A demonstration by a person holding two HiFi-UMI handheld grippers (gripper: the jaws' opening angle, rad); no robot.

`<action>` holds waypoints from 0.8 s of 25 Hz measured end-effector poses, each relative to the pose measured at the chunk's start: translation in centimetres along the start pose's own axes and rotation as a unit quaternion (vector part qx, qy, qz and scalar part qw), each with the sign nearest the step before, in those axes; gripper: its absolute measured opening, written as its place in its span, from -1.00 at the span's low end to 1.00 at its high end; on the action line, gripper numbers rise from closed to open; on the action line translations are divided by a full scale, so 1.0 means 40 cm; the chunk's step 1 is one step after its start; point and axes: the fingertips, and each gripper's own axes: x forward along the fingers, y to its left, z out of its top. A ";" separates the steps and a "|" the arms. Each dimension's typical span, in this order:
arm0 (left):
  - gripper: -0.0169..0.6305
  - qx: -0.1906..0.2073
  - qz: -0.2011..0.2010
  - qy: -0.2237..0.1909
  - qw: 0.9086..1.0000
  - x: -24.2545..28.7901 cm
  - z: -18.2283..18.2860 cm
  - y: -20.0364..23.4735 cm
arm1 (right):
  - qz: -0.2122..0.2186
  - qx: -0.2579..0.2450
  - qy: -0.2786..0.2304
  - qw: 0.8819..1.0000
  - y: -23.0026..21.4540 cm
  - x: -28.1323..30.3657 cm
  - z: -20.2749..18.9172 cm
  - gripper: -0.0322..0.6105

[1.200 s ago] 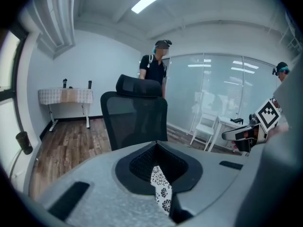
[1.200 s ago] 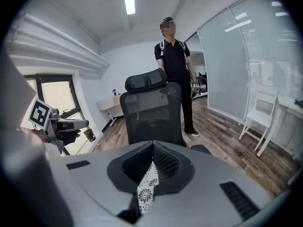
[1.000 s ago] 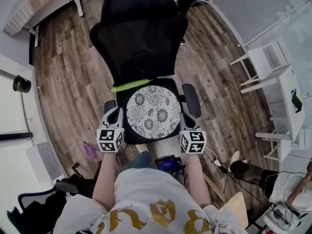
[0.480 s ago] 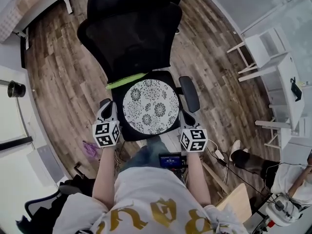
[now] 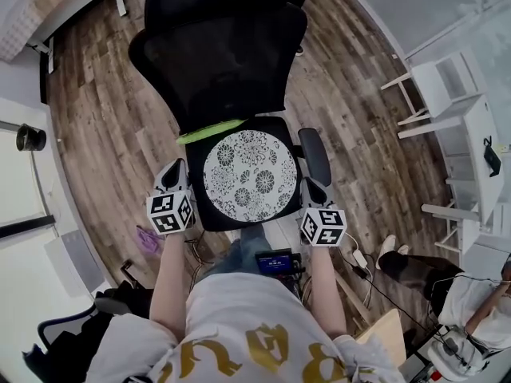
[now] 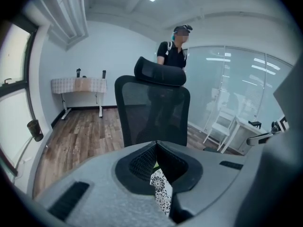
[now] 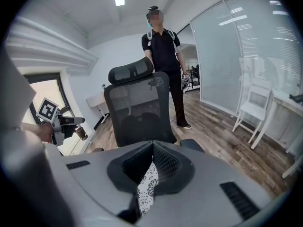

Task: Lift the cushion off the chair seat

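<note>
A round white cushion (image 5: 250, 174) with a black flower pattern lies flat on the seat of a black mesh office chair (image 5: 219, 54). A green strip (image 5: 211, 131) shows at its back edge. My left gripper (image 5: 177, 168) sits beside the seat's left edge, shut, with nothing held. My right gripper (image 5: 310, 186) is by the right armrest (image 5: 313, 154), also shut and empty. In the left gripper view the closed jaws (image 6: 156, 143) meet, and a sliver of cushion (image 6: 162, 193) shows beyond them. The right gripper view shows the same, with closed jaws (image 7: 153, 143) and a sliver of cushion (image 7: 146, 188).
A person (image 7: 163, 46) stands behind the chair. A white chair (image 5: 435, 94) and a white table (image 5: 479, 158) stand at the right. A small table (image 6: 78, 85) is by the far wall. Cables and a device (image 5: 275, 262) lie on the wooden floor near my feet.
Both grippers have drifted slightly outward from the cushion and a little lower. Both stay shut. The cushion has not moved on the seat.
</note>
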 end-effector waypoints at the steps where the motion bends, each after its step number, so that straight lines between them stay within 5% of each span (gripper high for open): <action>1: -0.91 0.001 -0.001 0.004 1.000 0.008 -0.004 -0.003 | -0.002 -0.003 0.004 1.000 -0.004 0.009 -0.003 -0.87; 20: -0.91 -0.008 0.045 0.116 0.992 0.137 -0.224 0.004 | 0.006 -0.009 0.097 0.995 -0.067 0.221 -0.151 -0.86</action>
